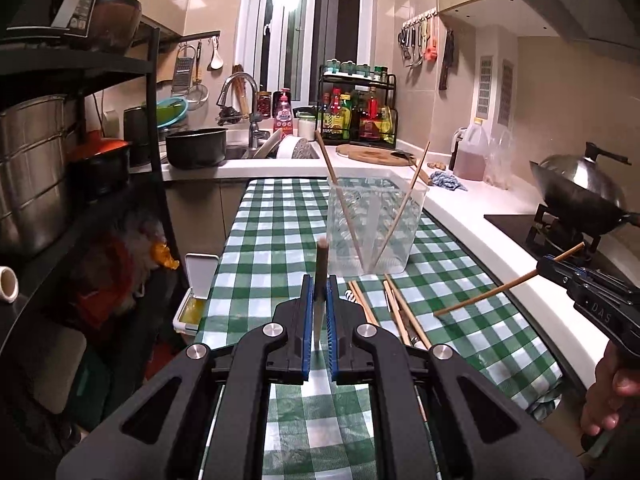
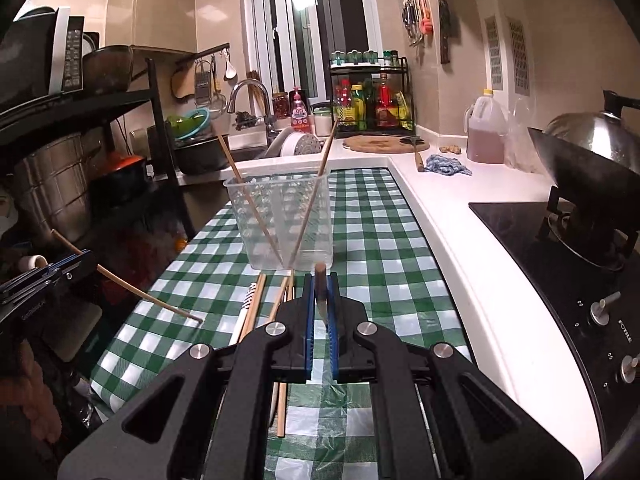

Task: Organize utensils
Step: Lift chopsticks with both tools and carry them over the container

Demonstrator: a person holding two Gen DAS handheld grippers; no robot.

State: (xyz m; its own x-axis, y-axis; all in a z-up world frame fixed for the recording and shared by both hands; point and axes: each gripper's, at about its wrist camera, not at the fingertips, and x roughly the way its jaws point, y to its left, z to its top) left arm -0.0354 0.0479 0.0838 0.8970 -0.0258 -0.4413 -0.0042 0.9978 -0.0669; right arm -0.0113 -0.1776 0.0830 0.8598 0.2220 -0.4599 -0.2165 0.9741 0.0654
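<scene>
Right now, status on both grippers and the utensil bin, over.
Left gripper and right gripper each shut on a chopstick, clear of the table. Clear bin holds two chopsticks. Loose chopsticks remain on checkered cloth. Path unobstructed.

Bench cloth green-white check. Container clear. Chopsticks tan wood. Claw pads blue, arms black. Counter white.
</scene>
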